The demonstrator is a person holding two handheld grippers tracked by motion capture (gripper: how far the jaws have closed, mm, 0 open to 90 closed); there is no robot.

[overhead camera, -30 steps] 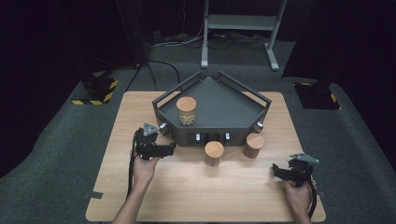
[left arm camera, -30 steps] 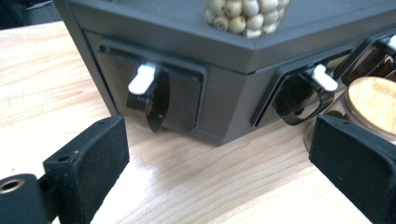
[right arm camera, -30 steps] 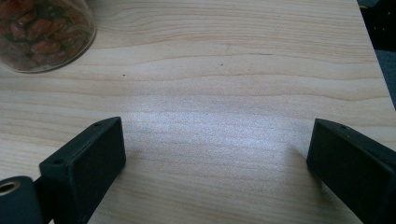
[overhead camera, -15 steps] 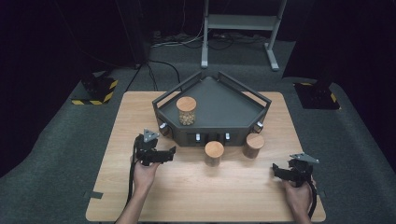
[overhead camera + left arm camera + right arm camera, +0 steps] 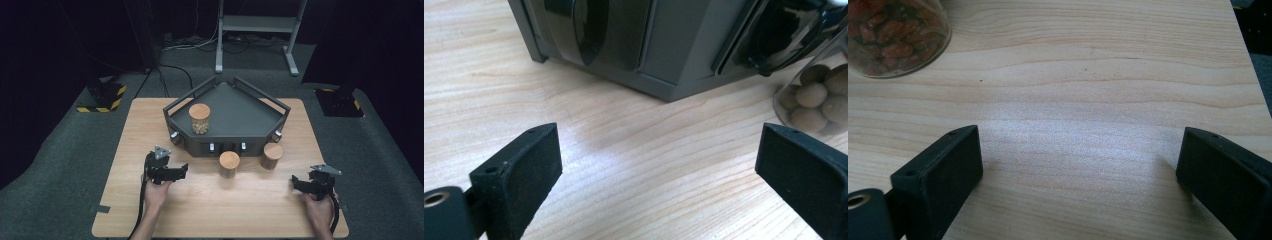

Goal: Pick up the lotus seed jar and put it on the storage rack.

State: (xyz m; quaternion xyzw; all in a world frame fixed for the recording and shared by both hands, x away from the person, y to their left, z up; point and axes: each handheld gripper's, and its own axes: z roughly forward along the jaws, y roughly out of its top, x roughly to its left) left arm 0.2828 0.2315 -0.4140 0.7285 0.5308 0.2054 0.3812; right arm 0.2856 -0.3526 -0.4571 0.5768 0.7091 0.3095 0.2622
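A dark grey five-sided tray stands at the back middle of the wooden table. On it stands a glass jar with a wooden lid. Two more wooden-lidded jars stand on the table in front of the tray. My left gripper is open left of the middle jar, jaws pointing right. In the left gripper view its jaws frame bare wood, the tray's corner and a jar of pale balls. My right gripper is open over bare wood; a jar of reddish-brown pieces stands beyond.
Small knobs line the tray's front wall. The table's right edge lies close to the right gripper. Cables trail from both grippers toward the near edge. Black-and-yellow floor stands and a metal frame sit off the table.
My left gripper has come lower and nearer the table's near edge, still open. The right gripper and the jars have stayed put.
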